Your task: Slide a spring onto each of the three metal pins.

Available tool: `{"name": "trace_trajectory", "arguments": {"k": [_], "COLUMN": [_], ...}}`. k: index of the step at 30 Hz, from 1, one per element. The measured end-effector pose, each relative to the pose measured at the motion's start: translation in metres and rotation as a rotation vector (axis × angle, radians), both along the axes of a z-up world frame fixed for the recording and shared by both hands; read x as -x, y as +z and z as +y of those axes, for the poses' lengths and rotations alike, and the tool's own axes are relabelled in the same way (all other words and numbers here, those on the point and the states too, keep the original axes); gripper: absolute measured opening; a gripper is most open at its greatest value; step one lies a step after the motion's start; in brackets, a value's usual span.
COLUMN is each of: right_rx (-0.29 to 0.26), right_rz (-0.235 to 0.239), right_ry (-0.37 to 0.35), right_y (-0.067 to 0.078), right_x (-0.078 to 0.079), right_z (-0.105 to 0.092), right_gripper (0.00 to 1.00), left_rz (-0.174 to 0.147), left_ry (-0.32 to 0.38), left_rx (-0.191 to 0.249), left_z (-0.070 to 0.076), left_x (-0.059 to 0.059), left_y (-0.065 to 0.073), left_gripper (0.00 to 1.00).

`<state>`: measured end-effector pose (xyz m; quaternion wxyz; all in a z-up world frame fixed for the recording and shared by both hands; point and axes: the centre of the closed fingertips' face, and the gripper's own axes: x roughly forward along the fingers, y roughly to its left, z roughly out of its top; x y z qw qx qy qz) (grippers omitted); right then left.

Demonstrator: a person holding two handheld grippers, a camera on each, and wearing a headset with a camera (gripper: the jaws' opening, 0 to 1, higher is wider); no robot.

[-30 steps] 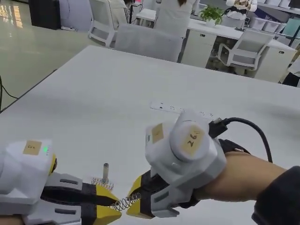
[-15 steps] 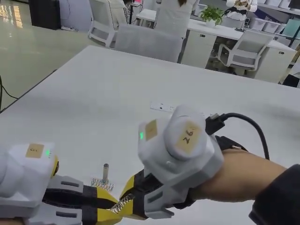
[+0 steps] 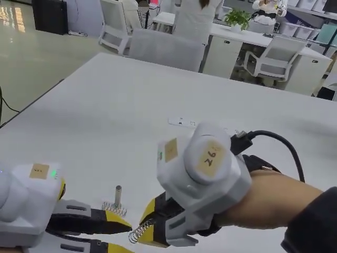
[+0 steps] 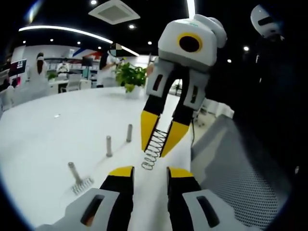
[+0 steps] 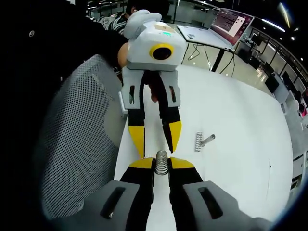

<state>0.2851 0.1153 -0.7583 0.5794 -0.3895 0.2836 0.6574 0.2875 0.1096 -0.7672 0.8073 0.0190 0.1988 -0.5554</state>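
Observation:
A short wire spring (image 3: 138, 231) sticks out leftward from my right gripper (image 3: 144, 232), which is shut on its end; the coil (image 5: 162, 160) sits between the yellow pads. My left gripper (image 3: 120, 237) faces it from the left, open, its tips just short of the spring's free end (image 4: 154, 148). In the left gripper view, three upright metal pins stand in a row on the white table: far (image 4: 129, 132), middle (image 4: 109, 145) and near (image 4: 73, 172). A second spring (image 4: 83, 185) lies at the near pin's foot. That pin (image 3: 118, 192) stands just behind the grippers.
The white table (image 3: 158, 95) stretches away from me, with a power strip (image 3: 184, 122) set into it. A grey mesh chair back (image 4: 231, 163) is close behind the grippers. Office chairs and desks (image 3: 274, 58) stand beyond the far edge. A cable (image 3: 284, 147) trails from the right gripper.
My left gripper has opened and drawn slightly back to the left, away from the spring. The right gripper keeps the spring and has barely moved.

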Motion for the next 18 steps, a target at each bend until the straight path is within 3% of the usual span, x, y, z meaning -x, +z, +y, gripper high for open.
{"name": "trace_trajectory", "arguments": {"k": [18], "right_rx": [0.036], "right_rz": [-0.015], "right_ry": [-0.039], "right_y": [-0.004], "right_x": [-0.010], "right_z": [-0.018], "right_gripper": [0.08], "left_rz": [-0.002], "left_ry": [0.125], "left_rx": [0.005], "left_z": [0.024], "left_x": [-0.003], "left_y": [0.004], "left_gripper": [0.42]}}
